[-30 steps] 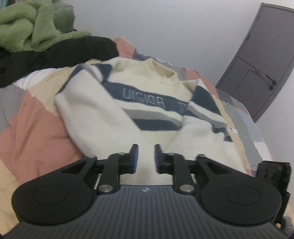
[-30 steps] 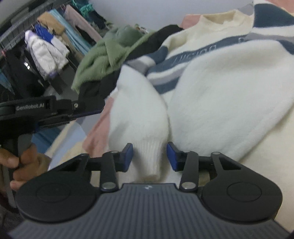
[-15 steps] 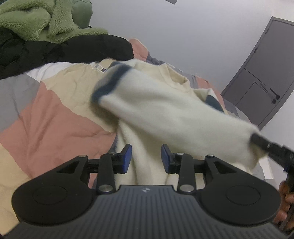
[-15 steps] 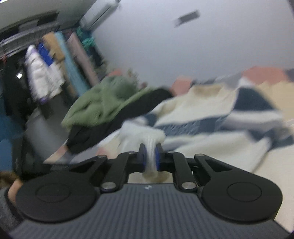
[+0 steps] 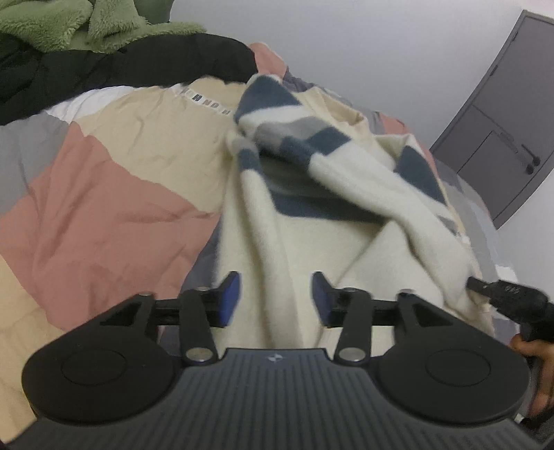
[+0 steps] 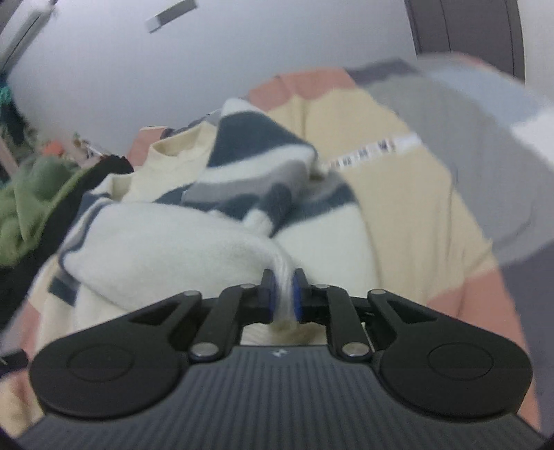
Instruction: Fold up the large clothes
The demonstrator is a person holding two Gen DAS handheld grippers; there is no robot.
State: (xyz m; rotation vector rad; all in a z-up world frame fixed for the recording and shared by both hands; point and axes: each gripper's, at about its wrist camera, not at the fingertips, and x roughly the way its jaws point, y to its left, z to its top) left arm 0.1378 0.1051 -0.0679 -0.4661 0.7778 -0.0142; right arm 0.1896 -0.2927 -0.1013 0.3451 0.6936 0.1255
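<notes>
On the bed (image 5: 104, 207), right gripper (image 6: 283, 294) pinches sweater (image 5: 311, 221) sleeve, folding it across; left gripper (image 5: 275, 297), just opening, spread empty; next, lay sleeve flat.

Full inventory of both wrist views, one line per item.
sweater: 1, cream with navy and grey stripes, on the bed, sleeve pulled across its body
quilt: 1, pink, tan and grey patches, under the sweater
fleece: 1, green, piled far left
dark garment: 1, black, beneath the fleece
door: 1, grey, far right
left gripper: open above the sweater hem, fingers have just been opening
right gripper: shut on the sweater cuff
hand: 1, lower right edge
</notes>
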